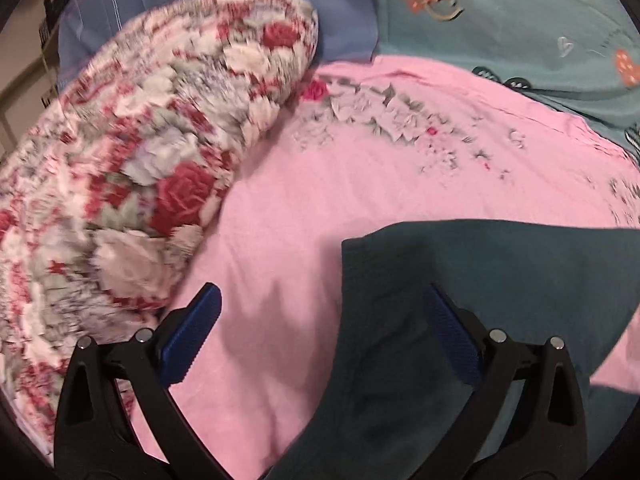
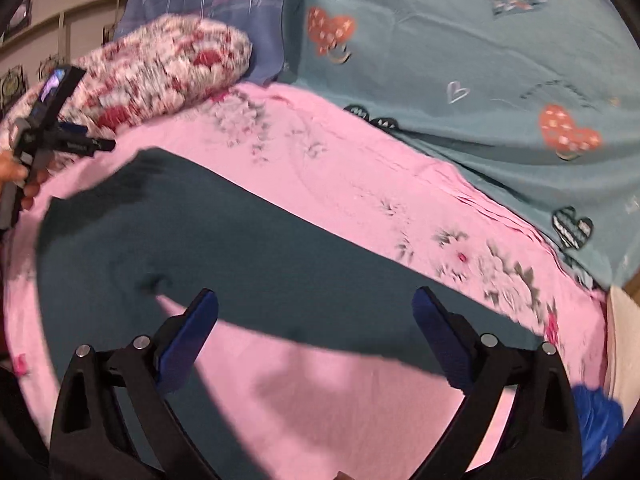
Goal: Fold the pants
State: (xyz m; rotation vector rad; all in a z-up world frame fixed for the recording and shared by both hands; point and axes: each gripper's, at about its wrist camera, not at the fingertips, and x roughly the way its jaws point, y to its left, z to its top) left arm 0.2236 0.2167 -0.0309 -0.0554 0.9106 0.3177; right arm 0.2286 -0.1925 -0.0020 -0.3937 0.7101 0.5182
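Note:
Dark teal pants [image 2: 256, 248] lie spread flat on a pink bed sheet [image 2: 360, 184], the legs running to the lower right and lower left. In the left wrist view the pants [image 1: 480, 280] fill the lower right, one end with a straight edge facing left. My left gripper [image 1: 324, 308] is open and empty, hovering over that edge; its right finger is over the cloth, its left finger over the sheet. It also shows in the right wrist view [image 2: 92, 136] at the far left. My right gripper [image 2: 316, 308] is open and empty above the gap between the legs.
A rolled floral quilt [image 1: 132, 168] lies left of the pants. A teal heart-print cloth [image 2: 480, 60] and a blue striped pillow [image 1: 248, 4] sit at the back. A blue object [image 2: 596, 420] lies at the lower right by the bed's edge.

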